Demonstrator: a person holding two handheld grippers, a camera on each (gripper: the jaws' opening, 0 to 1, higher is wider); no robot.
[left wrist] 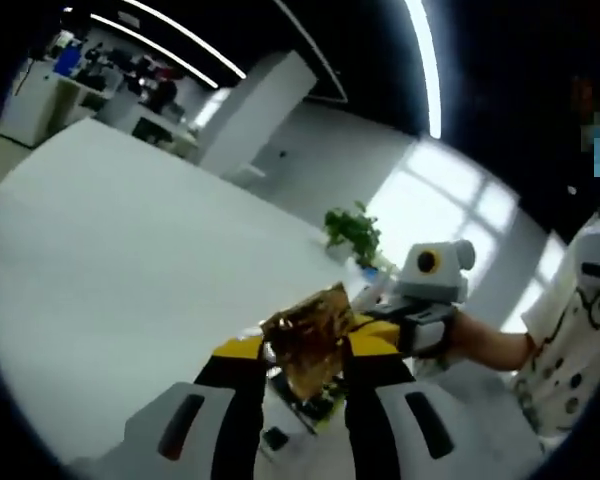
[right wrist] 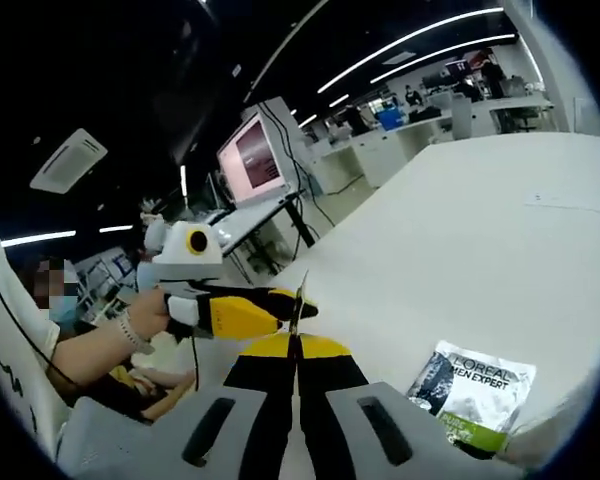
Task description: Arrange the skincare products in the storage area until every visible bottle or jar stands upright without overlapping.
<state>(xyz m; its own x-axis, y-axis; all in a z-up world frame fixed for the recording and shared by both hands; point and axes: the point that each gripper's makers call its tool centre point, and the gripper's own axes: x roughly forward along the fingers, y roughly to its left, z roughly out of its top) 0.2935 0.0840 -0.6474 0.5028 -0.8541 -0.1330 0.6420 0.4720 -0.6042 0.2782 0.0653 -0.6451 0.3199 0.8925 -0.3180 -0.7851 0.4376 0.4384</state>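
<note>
Both grippers' fingers (left wrist: 298, 362) (right wrist: 295, 350) clamped on gold sachet (left wrist: 308, 338); L'Oréal sachet (right wrist: 473, 393) on white table (right wrist: 480, 230).

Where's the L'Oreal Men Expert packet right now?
In the right gripper view, the packet lies flat on the white table, low and right of the right tool.

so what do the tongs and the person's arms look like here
Both tongs, left and right, have black jaws with yellow tops on a pale grey body with dark slots. The person wears a white short-sleeved shirt with black printed marks, and a band on the wrist.
</note>
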